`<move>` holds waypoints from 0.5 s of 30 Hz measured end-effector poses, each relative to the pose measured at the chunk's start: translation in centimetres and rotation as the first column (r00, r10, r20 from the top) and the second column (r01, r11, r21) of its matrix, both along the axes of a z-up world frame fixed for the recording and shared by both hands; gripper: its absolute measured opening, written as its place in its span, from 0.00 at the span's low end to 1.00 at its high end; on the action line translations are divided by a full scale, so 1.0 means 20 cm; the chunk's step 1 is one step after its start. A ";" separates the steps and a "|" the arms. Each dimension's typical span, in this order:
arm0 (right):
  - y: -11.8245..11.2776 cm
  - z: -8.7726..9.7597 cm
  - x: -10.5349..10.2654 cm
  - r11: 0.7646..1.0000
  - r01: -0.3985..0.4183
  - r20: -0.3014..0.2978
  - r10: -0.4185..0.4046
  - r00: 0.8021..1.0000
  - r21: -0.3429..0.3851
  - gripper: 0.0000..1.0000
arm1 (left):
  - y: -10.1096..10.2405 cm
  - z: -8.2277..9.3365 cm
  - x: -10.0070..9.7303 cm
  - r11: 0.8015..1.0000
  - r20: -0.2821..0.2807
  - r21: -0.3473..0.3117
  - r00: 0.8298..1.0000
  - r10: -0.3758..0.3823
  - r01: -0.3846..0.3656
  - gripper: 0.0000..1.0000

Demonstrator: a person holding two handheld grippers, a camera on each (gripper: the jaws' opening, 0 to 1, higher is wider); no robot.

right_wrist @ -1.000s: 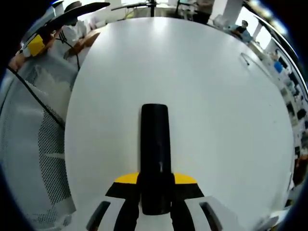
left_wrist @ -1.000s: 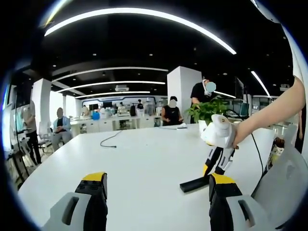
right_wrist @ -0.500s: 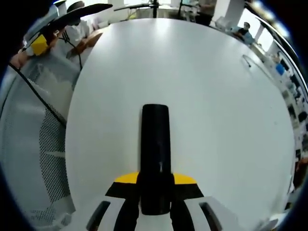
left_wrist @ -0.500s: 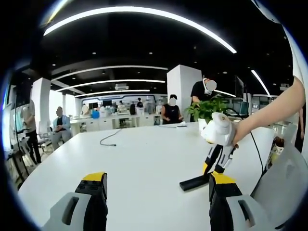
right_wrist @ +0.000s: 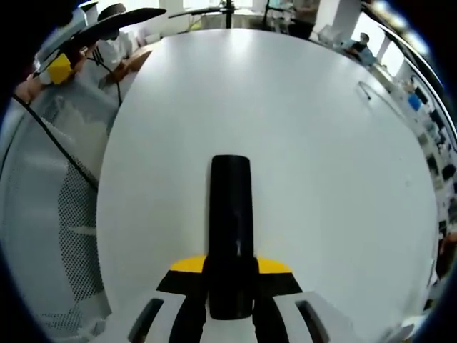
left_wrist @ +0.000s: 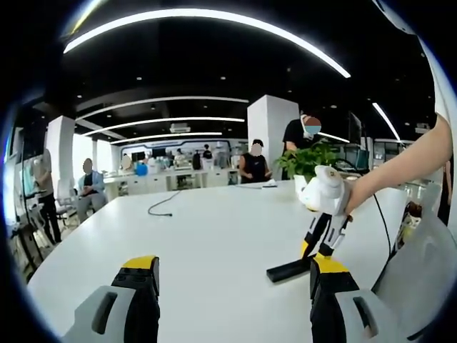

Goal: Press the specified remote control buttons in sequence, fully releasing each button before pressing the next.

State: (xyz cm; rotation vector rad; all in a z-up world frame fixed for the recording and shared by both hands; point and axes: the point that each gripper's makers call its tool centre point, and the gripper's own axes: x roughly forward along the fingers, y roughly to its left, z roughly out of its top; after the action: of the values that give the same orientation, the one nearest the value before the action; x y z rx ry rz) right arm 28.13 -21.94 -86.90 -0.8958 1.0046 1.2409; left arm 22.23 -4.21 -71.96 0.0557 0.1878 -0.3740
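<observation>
Near the table (right_wrist: pixel 321 143) edge, the right gripper (right_wrist: pixel 230 286) clamps the remote (right_wrist: pixel 230 229) at its near end, long axis straight ahead. The left gripper (left_wrist: pixel 232 286) stands wide open, empty, just beside the remote's free end, so nearer for pressing.

Bright ceiling strip lights (left_wrist: pixel 207 18), glare on white table (right_wrist: pixel 285 107), fisheye-warped edges.

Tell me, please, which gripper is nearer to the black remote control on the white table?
The right gripper: its jaws are shut on the near end of the remote control. The left gripper hangs open beside it, the remote lying ahead near its right jaw, untouched.
</observation>
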 end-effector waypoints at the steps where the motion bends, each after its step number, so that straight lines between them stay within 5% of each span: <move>1: 0.00 0.00 0.00 1.000 0.000 0.001 0.000 1.000 0.008 0.21 | 0.00 0.00 0.00 1.000 -0.001 -0.002 1.000 0.000 0.000 0.90; 7: 0.00 0.01 0.00 0.994 0.005 0.023 -0.007 1.000 0.106 0.21 | -0.01 -0.01 0.00 1.000 -0.005 0.001 1.000 -0.011 0.011 0.89; 9: 0.00 0.01 0.00 0.981 0.032 0.035 -0.039 0.999 0.191 0.21 | 0.01 0.01 0.01 1.000 0.023 0.028 1.000 0.001 -0.002 0.89; 12: 0.01 0.02 0.01 0.940 0.077 0.061 -0.103 0.993 0.331 0.22 | 0.00 -0.01 0.00 1.000 -0.008 0.014 1.000 -0.010 0.010 0.89; 15: 0.00 0.02 0.01 0.921 0.071 0.070 -0.105 0.992 0.382 0.22 | 0.01 -0.01 0.00 1.000 -0.002 0.017 1.000 -0.011 0.011 0.89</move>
State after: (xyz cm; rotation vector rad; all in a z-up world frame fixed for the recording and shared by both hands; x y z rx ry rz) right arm 28.27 -21.88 -86.47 -0.5901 0.6922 1.2523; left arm 22.27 -4.09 -72.07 0.0735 0.1927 -0.3838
